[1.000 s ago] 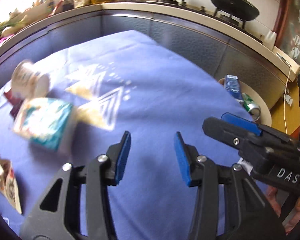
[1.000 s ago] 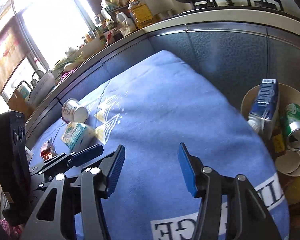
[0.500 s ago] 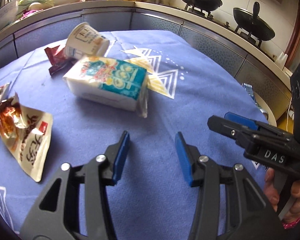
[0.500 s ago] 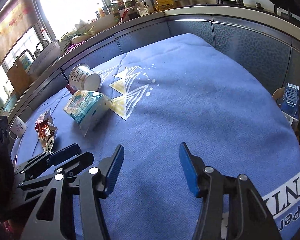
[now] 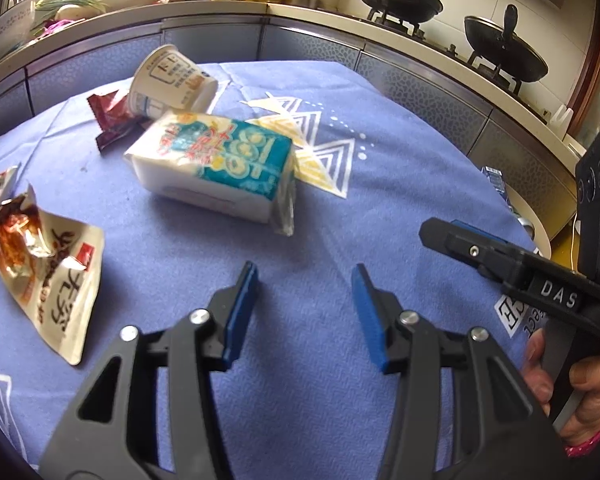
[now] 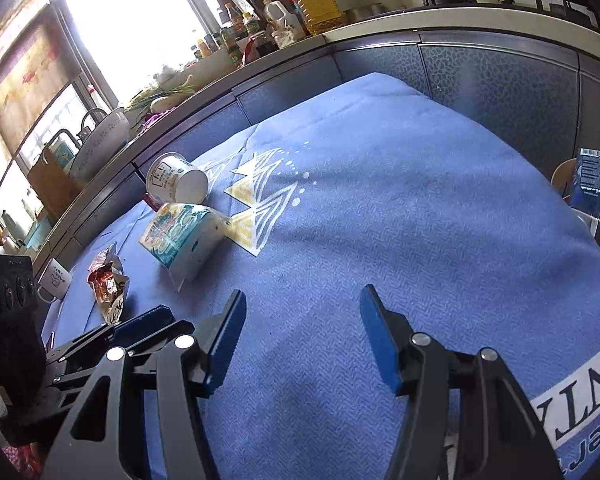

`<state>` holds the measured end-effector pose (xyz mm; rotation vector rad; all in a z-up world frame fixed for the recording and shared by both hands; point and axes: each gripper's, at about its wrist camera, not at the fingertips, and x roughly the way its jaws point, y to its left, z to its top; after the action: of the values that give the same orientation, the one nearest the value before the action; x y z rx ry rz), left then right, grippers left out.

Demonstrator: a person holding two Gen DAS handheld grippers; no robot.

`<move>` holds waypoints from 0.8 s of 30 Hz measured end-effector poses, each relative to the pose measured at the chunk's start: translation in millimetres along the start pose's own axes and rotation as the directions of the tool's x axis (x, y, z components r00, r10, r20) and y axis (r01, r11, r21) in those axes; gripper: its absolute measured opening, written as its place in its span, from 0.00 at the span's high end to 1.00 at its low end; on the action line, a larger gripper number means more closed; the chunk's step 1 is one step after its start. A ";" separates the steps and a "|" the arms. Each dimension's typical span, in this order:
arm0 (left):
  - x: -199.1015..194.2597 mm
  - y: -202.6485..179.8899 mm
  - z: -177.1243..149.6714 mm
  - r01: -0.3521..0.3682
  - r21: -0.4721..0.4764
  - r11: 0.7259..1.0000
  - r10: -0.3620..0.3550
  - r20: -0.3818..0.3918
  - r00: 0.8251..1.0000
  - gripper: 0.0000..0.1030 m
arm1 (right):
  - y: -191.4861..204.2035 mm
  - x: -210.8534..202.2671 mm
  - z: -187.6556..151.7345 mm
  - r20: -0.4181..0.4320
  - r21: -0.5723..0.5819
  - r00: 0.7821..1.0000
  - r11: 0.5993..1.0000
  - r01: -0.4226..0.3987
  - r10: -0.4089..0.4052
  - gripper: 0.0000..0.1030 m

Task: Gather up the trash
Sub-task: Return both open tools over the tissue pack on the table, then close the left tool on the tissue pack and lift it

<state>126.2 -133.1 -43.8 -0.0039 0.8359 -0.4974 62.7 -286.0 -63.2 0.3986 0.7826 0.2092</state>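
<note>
Blue cloth: tissue pack lying flat, white-teal wrapper.

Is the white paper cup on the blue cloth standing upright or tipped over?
Tipped over. The paper cup lies on its side on the blue cloth, its open mouth facing sideways, next to the tissue pack.

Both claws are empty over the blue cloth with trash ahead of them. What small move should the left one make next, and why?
Probably ease the left claw forward toward the white-and-teal plastic tissue pack. Its jaws stand open with nothing between them, and that pack lies almost straight ahead on the blue cloth, the nearest trash in line. The torn snack wrapper sits off to the left.
</note>
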 end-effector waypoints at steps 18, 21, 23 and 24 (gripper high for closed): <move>-10.3 24.7 -2.3 -0.084 -0.024 0.996 0.084 0.011 0.996 0.52 | 11.7 11.8 3.9 -0.005 -0.106 0.992 0.986 0.126 -0.127 0.42; -13.1 34.4 -0.1 -0.032 -0.059 0.998 0.033 0.005 0.999 0.50 | 12.7 13.6 6.4 -0.014 -0.097 0.996 0.992 0.083 -0.085 0.42; -17.9 46.1 6.0 -0.014 -0.096 0.995 0.016 0.015 1.000 0.49 | 15.9 16.6 8.8 -0.023 -0.101 0.997 0.993 0.065 -0.068 0.42; -22.4 54.0 11.5 -0.007 -0.118 0.993 0.011 0.034 0.999 0.49 | 18.6 18.7 10.6 -0.027 -0.111 0.997 0.992 0.066 -0.070 0.42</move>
<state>144.5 -78.0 -30.8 -0.1173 0.8303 -0.4377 82.7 -265.9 -60.5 0.2642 0.8099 0.1945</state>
